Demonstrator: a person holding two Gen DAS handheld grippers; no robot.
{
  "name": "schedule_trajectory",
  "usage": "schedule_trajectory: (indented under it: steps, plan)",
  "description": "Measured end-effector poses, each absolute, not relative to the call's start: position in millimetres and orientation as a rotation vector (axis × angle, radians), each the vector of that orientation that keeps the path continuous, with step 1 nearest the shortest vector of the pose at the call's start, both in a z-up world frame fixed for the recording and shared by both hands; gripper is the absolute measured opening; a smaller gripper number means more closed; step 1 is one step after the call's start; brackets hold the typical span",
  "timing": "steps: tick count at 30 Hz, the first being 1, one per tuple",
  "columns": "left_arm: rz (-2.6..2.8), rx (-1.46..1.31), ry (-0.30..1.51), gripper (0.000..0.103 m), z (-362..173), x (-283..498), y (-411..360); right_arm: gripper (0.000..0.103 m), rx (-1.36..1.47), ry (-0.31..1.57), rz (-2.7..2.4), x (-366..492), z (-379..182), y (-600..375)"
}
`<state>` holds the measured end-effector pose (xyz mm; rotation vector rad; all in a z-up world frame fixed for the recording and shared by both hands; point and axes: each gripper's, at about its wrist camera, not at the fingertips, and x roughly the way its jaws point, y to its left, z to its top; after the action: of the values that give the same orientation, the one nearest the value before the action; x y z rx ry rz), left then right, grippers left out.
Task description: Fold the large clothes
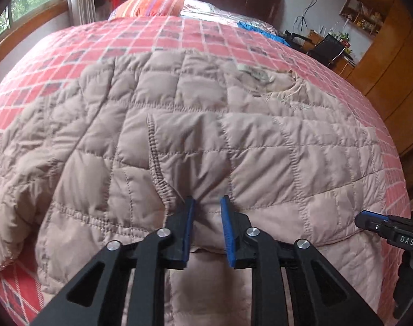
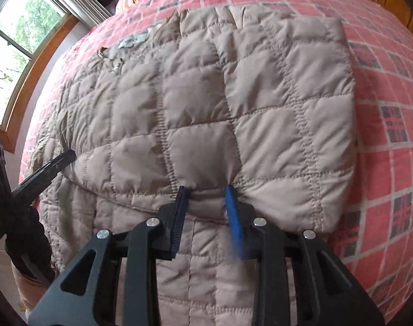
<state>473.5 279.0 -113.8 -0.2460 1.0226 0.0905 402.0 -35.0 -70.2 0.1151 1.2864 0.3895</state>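
A beige quilted jacket (image 1: pixel 179 125) lies spread on a bed with a red checked bedspread (image 1: pixel 152 32), its collar label (image 1: pixel 255 74) facing up. An upper layer is folded over the lower part. My left gripper (image 1: pixel 207 203) pinches the near edge of that folded layer, and the fabric bunches between its blue pads. In the right wrist view the jacket (image 2: pixel 206 95) puckers at my right gripper (image 2: pixel 206 190), which clamps the same near edge further right. The two grippers are side by side, and a left gripper finger (image 2: pixel 68 156) shows at that view's left edge.
A striped orange pillow (image 1: pixel 152 2) and a blue cloth (image 1: pixel 260 31) lie at the bed's far end. A window (image 1: pixel 24 2) is on the left. Wooden cabinets (image 1: pixel 383 54) and a cluttered desk stand to the right. Bare bedspread (image 2: pixel 383 81) shows right of the jacket.
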Motion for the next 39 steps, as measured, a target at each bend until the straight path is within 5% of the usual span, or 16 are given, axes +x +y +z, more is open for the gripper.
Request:
schedule_trajectory:
  steps: [13,14,17,22,39]
  plan:
    - [0.078,-0.277,1.01,0.02,-107,464,288,0.033,0.12,1.267,0.362,397,-67,-22]
    - [0.083,-0.281,0.998,0.023,-99,456,291,0.033,0.115,1.244,0.384,390,-57,-18]
    - [0.105,-0.32,0.927,0.052,-73,422,312,0.033,0.105,1.201,0.449,373,-34,-7]
    - [0.192,-0.409,0.85,0.068,-50,345,381,0.038,0.055,1.207,0.53,355,-21,30]
    - [0.687,-0.78,0.765,0.066,-105,155,594,0.038,-0.042,1.28,0.569,361,-44,116]
